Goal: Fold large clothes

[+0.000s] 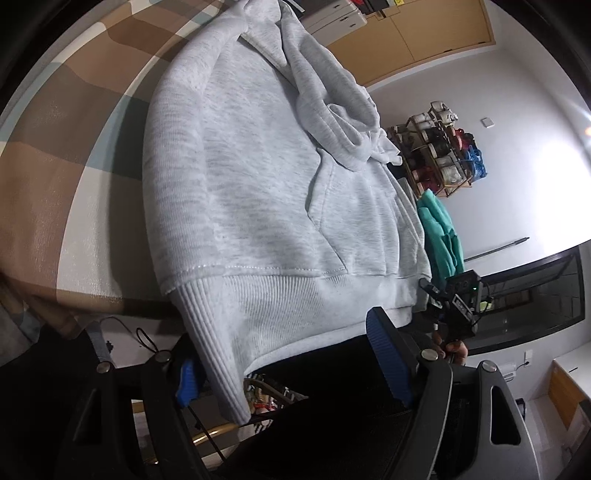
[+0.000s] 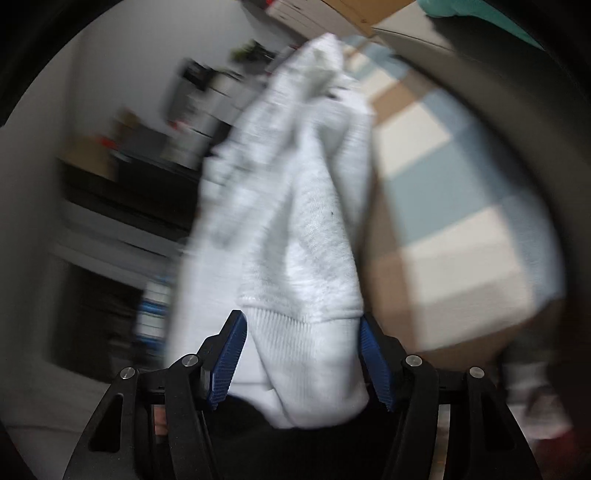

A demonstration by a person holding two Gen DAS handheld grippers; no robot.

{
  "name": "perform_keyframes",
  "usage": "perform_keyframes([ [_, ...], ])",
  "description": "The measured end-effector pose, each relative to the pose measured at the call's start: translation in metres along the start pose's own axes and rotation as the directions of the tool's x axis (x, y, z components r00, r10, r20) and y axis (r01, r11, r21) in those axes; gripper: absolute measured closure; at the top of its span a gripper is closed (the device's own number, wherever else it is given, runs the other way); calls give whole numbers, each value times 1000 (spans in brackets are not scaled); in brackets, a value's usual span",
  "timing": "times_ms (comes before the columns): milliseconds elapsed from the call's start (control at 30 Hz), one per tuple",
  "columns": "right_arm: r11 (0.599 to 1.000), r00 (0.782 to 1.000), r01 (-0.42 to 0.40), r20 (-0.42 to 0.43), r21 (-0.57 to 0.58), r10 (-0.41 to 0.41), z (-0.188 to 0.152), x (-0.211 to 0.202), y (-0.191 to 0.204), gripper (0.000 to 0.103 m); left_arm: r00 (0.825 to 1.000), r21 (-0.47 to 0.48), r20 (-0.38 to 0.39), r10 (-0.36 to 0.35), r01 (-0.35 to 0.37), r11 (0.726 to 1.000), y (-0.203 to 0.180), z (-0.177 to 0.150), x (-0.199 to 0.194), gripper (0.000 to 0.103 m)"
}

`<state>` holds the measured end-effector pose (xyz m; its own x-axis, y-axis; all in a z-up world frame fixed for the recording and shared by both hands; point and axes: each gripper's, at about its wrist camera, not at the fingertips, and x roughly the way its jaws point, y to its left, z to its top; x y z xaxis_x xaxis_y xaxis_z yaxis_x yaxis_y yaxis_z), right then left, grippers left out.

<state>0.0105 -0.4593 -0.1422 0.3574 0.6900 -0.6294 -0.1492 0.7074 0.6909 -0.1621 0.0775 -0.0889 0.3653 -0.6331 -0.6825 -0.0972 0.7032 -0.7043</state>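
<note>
A light grey hoodie (image 1: pixel 258 177) lies on a checked brown, white and blue cloth (image 1: pixel 74 129); its hood is bunched at the far end and its ribbed hem (image 1: pixel 266 299) hangs over the near edge. My left gripper (image 1: pixel 291 362) has its blue pads wide apart, with the hem corner draped between them. My right gripper (image 2: pixel 301 362) has its blue pads on either side of a ribbed grey hoodie edge (image 2: pixel 303 350); that view is blurred. The right gripper also shows in the left wrist view (image 1: pixel 458 299) at the hem's other corner.
A teal garment (image 1: pixel 441 229) lies beyond the hoodie. A rack of shoes (image 1: pixel 439 155) stands by the white wall. Wooden cabinets (image 1: pixel 424 33) are at the back. A dark counter (image 1: pixel 535 291) runs along the right.
</note>
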Motion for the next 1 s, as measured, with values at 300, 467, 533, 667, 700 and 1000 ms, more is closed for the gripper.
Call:
perform_keyframes([
  [300, 994, 999, -40, 4, -98, 41, -8, -1, 29, 88, 991, -14, -13, 130, -130, 991, 4, 6, 3, 101],
  [467, 995, 998, 17, 56, -103, -11, -21, -24, 30, 91, 981, -20, -1, 194, -194, 981, 5, -4, -5, 103],
  [533, 997, 998, -9, 64, -80, 14, -27, -32, 22, 92, 982, -17, -7, 190, -190, 982, 2, -9, -9, 103],
  [667, 997, 993, -73, 91, -31, 75, -38, -42, 14, 92, 984, 30, 3, 176, -176, 984, -17, -12, -17, 103],
  [700, 996, 992, -80, 97, -31, 83, -41, -46, 14, 93, 986, 39, 6, 164, -164, 986, -23, -11, -17, 103],
  [1000, 975, 950, -222, 222, -9, 218, 8, -78, 49, 94, 996, 114, 63, 65, -72, 991, -71, 75, -41, 103],
])
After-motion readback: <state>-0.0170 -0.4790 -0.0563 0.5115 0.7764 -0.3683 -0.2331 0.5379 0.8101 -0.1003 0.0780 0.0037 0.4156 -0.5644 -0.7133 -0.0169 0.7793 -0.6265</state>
